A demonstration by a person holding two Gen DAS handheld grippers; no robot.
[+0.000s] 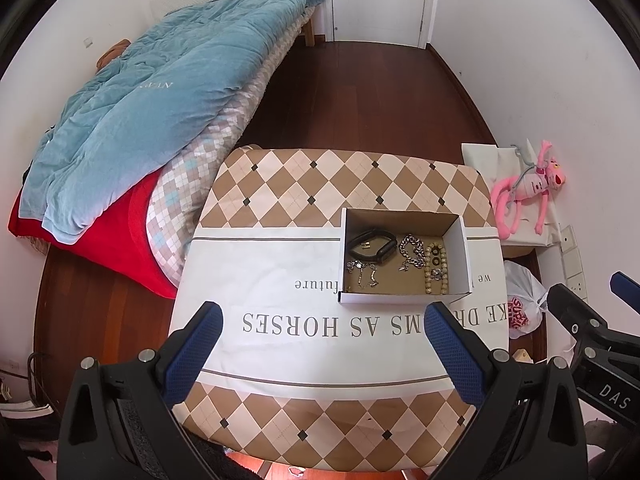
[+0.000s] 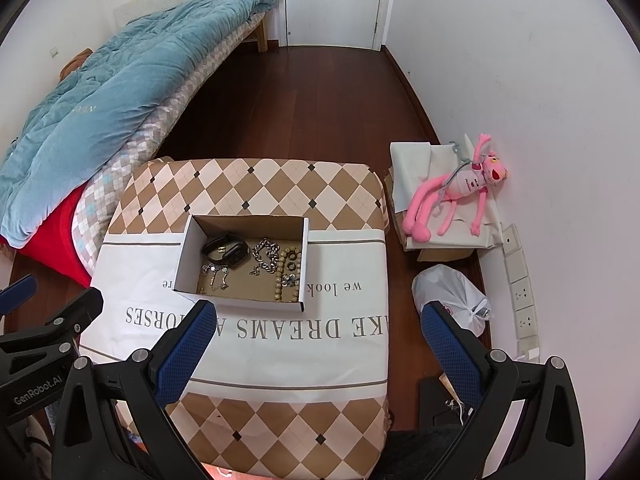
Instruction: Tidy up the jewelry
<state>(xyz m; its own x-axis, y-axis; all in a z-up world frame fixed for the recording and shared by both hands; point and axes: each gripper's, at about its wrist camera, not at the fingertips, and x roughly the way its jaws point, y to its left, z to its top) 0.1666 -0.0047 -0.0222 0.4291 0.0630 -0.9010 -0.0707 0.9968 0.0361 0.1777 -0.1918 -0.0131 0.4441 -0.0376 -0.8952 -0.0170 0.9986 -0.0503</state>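
Jewelry sorting, both grippers raised above the worktop (image 1: 280,264), which is draped in a cloth with a diamond pattern and printed lettering. An open cardboard box (image 1: 460,240) sits on the cloth, to the right of centre in the left wrist view. Inside it lie a black watch-like band (image 1: 370,246) at the far left, a silver chain bracelet (image 1: 412,250) beside it, a string of tan beads (image 1: 436,268) along the right wall, and thin silver pieces (image 1: 362,272) at the near left. The left gripper (image 1: 320,344) has its fingers spread apart with nothing between them; the right gripper (image 2: 316,344) is likewise spread and empty. Both hang short of the box, touching nothing. All visible jewelry already lies in the box, so the step appears to be either a start or a finish; which one cannot be told. Any next pick would call for descending inside the box walls and pinching one fine piece without snagging its neighbours.
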